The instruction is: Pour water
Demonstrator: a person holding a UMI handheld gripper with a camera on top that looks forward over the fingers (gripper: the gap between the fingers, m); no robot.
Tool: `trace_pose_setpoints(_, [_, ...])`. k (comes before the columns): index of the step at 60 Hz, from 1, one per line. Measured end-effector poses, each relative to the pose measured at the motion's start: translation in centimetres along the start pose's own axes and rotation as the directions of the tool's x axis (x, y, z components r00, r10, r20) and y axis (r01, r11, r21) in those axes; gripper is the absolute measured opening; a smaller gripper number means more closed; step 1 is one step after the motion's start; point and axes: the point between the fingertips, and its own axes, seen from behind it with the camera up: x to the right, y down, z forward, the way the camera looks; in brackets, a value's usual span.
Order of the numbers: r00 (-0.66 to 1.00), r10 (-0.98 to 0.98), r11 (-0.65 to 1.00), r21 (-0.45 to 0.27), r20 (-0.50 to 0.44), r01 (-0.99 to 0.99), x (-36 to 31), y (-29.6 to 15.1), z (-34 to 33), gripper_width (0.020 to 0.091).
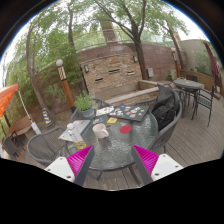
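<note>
**Magenta pads apart above the glass table**

Magenta pads, two, sit low in frame; my claw [113,160] is spread, pinching nothing. Just beyond them, centre frame, a round glass table [118,150] carries one pale cup [100,130], contents unreadable, beside a red object [125,129] and papers [75,130]. Farther, upper right, a second dark table [187,85] with chairs. Trees behind.

Glossy glass table top [112,150]; stone-looking wall [110,68] behind, apparently rough.
</note>
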Motion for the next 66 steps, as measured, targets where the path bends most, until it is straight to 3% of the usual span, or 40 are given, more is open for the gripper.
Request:
trace_pose_setpoints(8, [0.999, 0.015, 1.0, 0.004, -0.034, -0.015, -0.9, 0.3, 0.4, 0.0833])
trace_pose_setpoints(24, [0.987, -0.029, 0.998, 0.059, -0.16, 0.038, -10.5, 0.7, -2.2, 0.0832])
trace_pose_setpoints(38, [0.985, -0.069, 0.997, 0.009, -0.158, 0.071, -15.4, 3.6, 0.9, 0.0834])
trace_pose_setpoints(49, [0.985, -0.145, 0.989, 0.027, -0.087, 0.148, -18.9, 7.0, 9.8, 0.0825])
trace_pose_setpoints(59, [0.982, -0.187, 0.976, 0.108, -0.004, 0.187, -23.2, 7.8, 21.7, 0.0829])
trace_pose_setpoints(66, [0.977, -0.215, 0.969, 0.123, 0.004, 0.213, -24.9, 8.6, 28.7, 0.0825])
